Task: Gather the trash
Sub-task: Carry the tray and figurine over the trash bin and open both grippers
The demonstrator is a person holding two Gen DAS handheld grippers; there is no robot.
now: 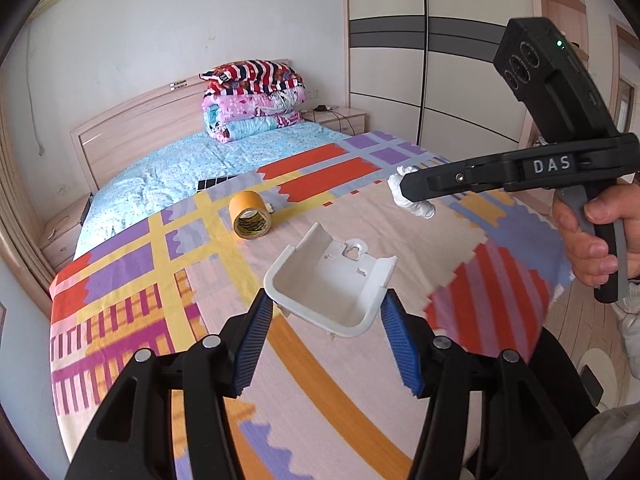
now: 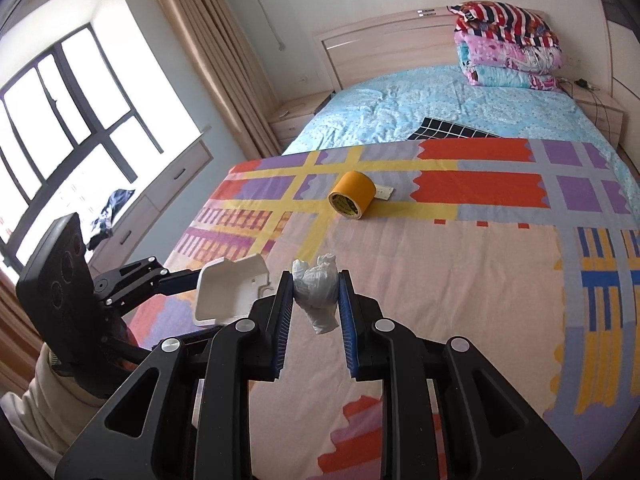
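Left hand-held gripper [image 1: 326,306] clamped, angled down; right hand-held gripper [image 2: 316,292] clamped, hand [image 1: 592,240] on handle.

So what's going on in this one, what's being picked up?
A person is clearing trash off a bed, with a hand-held gripper in each hand. The left hand-held gripper is shut on a white plastic holder, lifted above the patchwork blanket. The right hand-held gripper is shut on a crumpled white tissue wad. A roll of yellow tape lies on the blanket, with a small white card beside it. No bin shows in either view.
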